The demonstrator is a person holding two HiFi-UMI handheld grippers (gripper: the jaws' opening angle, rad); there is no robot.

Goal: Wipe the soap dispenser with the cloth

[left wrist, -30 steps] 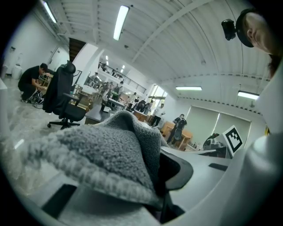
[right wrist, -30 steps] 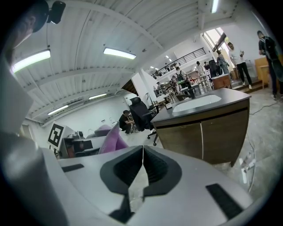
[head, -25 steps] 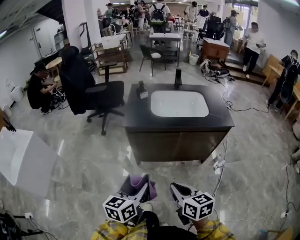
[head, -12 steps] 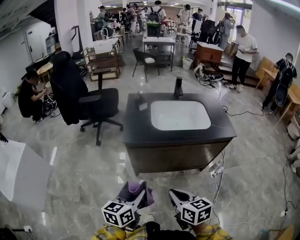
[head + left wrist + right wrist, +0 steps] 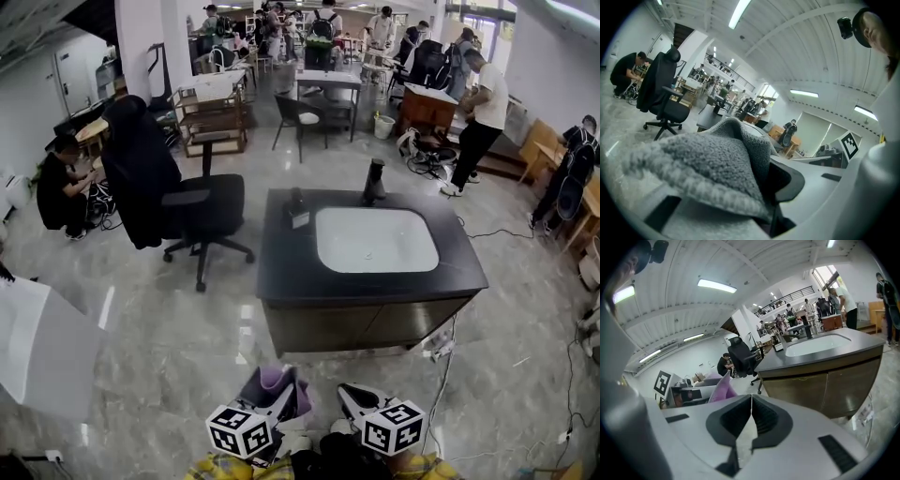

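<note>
While left claw (image 5: 768,206) clamps, cloth (image 5: 708,164) looks fuzzy, folded.

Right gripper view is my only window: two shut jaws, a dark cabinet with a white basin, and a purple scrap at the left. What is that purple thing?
Observer: A cloth. The left gripper view shows the left gripper shut on it, the nap bunched over the jaws.
Operator: How near are we standing?
Observer: Not close. The head view shows the right gripper beside the left one, with bare floor between them and the cabinet.
Operator: And the thing to be wiped?
Observer: From above, the soap dispenser stands alone on the counter, left of the basin, nothing touching it.
</note>
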